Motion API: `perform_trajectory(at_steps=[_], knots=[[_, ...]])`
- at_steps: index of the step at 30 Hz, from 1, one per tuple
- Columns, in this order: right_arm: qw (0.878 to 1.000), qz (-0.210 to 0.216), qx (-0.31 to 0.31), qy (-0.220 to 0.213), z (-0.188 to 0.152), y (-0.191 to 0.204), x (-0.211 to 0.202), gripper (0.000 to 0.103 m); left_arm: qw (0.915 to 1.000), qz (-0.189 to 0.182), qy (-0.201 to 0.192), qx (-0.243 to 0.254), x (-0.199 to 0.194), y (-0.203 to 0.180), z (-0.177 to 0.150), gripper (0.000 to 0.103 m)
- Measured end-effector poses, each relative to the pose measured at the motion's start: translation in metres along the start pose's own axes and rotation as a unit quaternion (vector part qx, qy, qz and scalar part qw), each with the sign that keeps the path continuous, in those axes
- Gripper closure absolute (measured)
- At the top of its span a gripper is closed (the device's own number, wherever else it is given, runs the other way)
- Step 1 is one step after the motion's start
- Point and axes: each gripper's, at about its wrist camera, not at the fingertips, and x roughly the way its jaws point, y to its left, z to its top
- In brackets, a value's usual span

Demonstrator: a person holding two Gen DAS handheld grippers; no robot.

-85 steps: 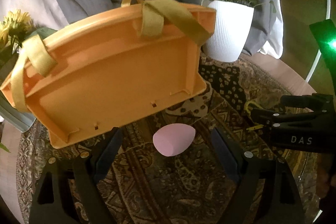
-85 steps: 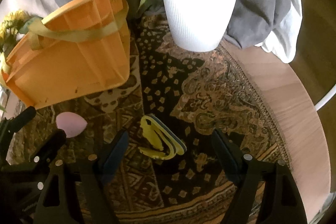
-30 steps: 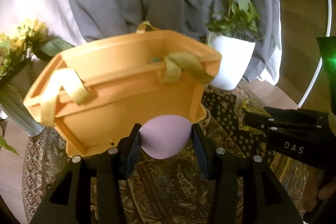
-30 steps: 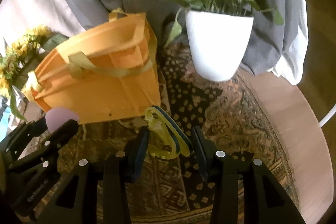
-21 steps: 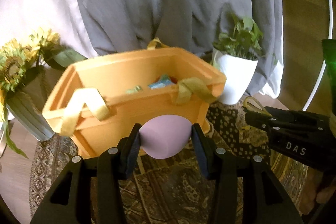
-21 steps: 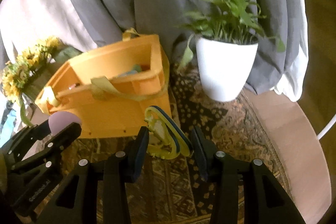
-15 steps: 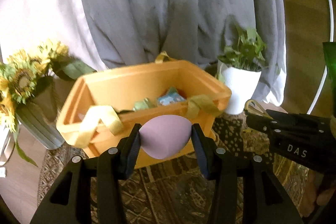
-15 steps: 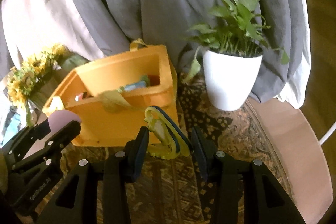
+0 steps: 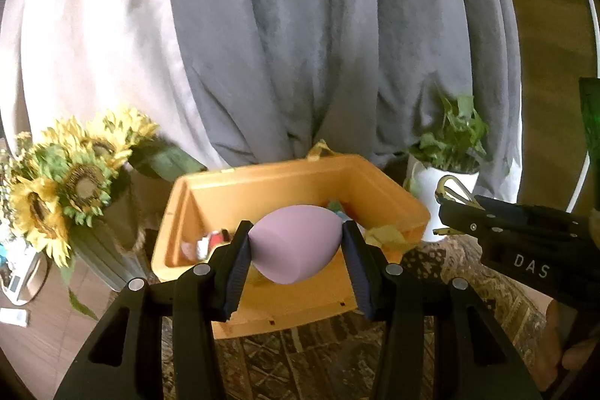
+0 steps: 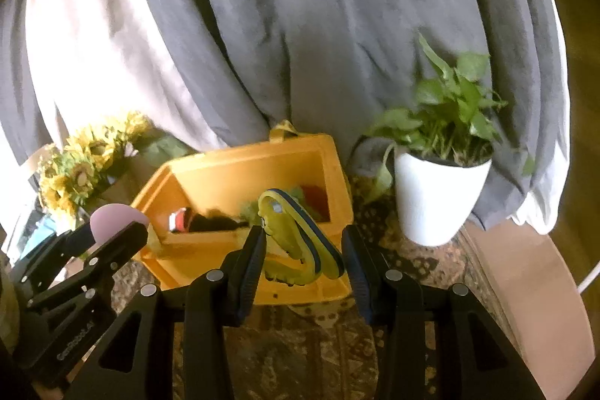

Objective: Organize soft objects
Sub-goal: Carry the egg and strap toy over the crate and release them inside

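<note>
The pink sponge point(image 9: 296, 242) looks matt and foamy. The orange bag point(image 9: 300, 190) is smooth cloth; the white pot point(image 10: 435, 197) is ribbed and satin-smooth.

Only two bits of lettering can be made out: "DAS" is printed in pale letters on the black plastic right gripper point(image 9: 453, 208), and "GenRobot.AI" is printed along the black plastic left gripper point(image 10: 108, 231).

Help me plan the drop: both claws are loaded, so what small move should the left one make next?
Probably ease the left claw forward over the orange bin before opening. It grips the pink sponge at the bin's near rim, not yet clearly over the opening.
</note>
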Motion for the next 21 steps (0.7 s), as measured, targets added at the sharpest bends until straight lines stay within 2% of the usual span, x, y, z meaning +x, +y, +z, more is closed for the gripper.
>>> perform_trajectory(at_steps=[13, 21], knots=[[0.998, 0.028, -0.030, -0.046, 0.036, 0.029, 0.010, 0.060, 0.9979, 0.050, -0.040, -0.006, -0.001, 0.029, 0.026, 0.056], [0.998, 0.043, -0.035, -0.043, 0.055, 0.041, 0.037, 0.060, 0.9968, 0.068, -0.040, -0.007, 0.020, 0.046, 0.042, 0.056]])
